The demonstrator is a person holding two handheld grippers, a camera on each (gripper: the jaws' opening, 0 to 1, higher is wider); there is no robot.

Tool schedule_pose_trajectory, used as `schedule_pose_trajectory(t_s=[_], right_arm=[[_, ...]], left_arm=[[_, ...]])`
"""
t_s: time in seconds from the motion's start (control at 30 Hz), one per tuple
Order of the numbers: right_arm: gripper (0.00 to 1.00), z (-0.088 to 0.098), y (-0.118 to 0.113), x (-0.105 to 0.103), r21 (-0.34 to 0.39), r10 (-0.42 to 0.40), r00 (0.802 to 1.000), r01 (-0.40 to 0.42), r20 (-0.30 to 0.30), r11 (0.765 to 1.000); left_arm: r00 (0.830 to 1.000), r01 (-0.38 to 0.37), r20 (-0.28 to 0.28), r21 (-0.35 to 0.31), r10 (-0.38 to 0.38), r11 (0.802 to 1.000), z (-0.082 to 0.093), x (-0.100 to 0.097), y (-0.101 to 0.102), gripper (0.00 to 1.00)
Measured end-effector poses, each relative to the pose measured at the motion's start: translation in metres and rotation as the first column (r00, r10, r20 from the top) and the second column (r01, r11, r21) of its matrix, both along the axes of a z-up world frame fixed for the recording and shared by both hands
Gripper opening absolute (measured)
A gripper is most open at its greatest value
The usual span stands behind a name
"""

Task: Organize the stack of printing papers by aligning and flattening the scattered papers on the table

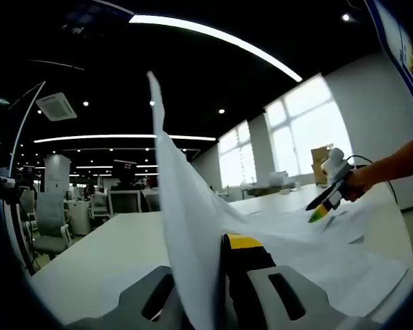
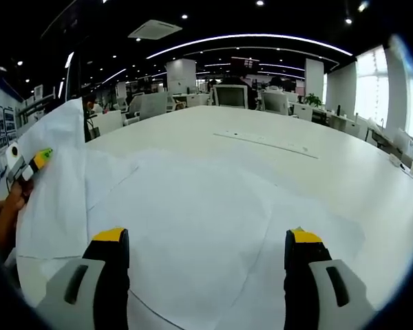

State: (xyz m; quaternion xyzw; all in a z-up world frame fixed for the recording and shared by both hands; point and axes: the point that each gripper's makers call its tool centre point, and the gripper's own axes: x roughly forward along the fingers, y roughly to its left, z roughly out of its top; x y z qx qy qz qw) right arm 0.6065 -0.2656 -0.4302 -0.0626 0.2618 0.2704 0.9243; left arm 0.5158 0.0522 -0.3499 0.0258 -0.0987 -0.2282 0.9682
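A white sheet of paper (image 1: 186, 206) stands up between the jaws of my left gripper (image 1: 215, 256), which is shut on it; only one yellow-tipped finger (image 1: 242, 241) shows beside it. More white papers (image 1: 330, 254) lie loosely overlapped on the white table (image 1: 117, 240). My right gripper (image 2: 206, 237) is open wide just above the spread papers (image 2: 193, 206), with nothing between its fingers. In the left gripper view the right gripper (image 1: 320, 210) hangs over the papers at the right, held by a hand (image 1: 365, 180). The right gripper view has the left gripper (image 2: 36, 161) holding the raised sheet (image 2: 55, 172).
The table's far half (image 2: 296, 130) is bare except for a thin strip (image 2: 261, 141). Office chairs (image 1: 51, 220), monitors (image 2: 232, 95) and desks stand beyond the table. Bright windows (image 1: 310, 117) line one wall. The table edge (image 2: 399, 227) runs close on the right.
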Motion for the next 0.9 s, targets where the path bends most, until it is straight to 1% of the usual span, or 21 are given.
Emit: schedule_pose_trajectory(t_s=[0.4, 0.9], right_arm=[[0.89, 0.0012, 0.0015, -0.002, -0.007, -0.001, 1.0, 0.001, 0.005, 1.0], [0.88, -0.0018, 0.0046, 0.0001, -0.012, -0.002, 1.0, 0.002, -0.005, 1.0]], left_arm=[[1.0, 0.0, 0.003, -0.004, 0.0, 1.0, 0.0009, -0.0022, -0.0003, 0.06], [1.0, 0.001, 0.005, -0.01, -0.001, 1.0, 0.0017, -0.0036, 0.0, 0.06]])
